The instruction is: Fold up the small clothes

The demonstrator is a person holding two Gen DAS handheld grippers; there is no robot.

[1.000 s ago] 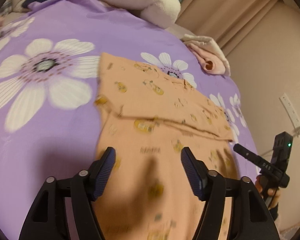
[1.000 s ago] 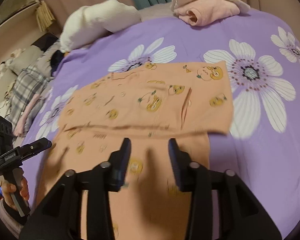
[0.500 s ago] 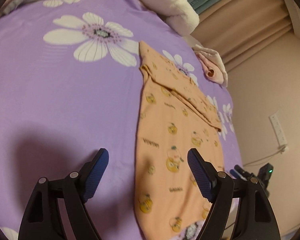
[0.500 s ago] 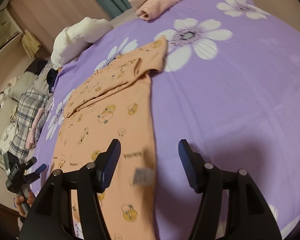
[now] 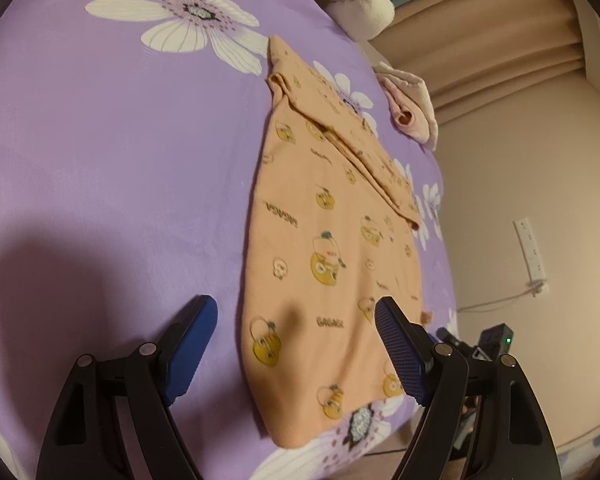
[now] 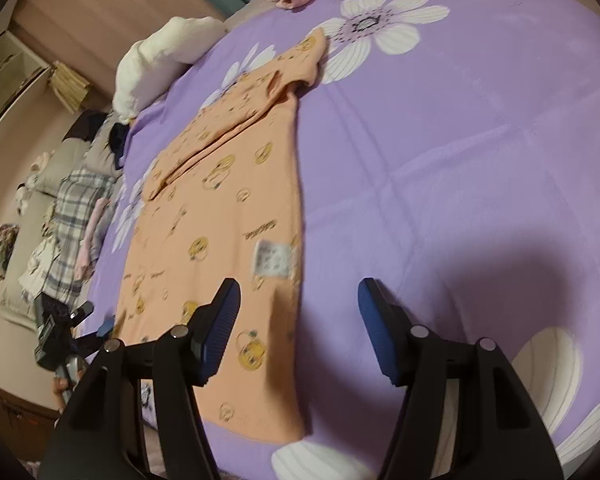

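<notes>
**Peach shirt flat on purple cover, both tongs open**

Peach cotton printed with yellow cartoon faces makes up the shirt, which is spread flat on the cover near the bed's edge, its upper part folded down over the body. A white label is seen on it from the right view, too blurred to be read. The shirt's lower hem is partly hidden behind the fingers in both views.

The left gripper is held wide open above the hem, nothing between its blue pads. The right gripper is likewise spread apart and empty, one finger over the shirt's edge, the other over bare cover.

The cover is purple with large white flowers. A white pillow and a pink garment lie at the far end. Beige curtains and a wall socket strip are seen to one side; plaid laundry is piled to the other, its details hard to make out.
</notes>
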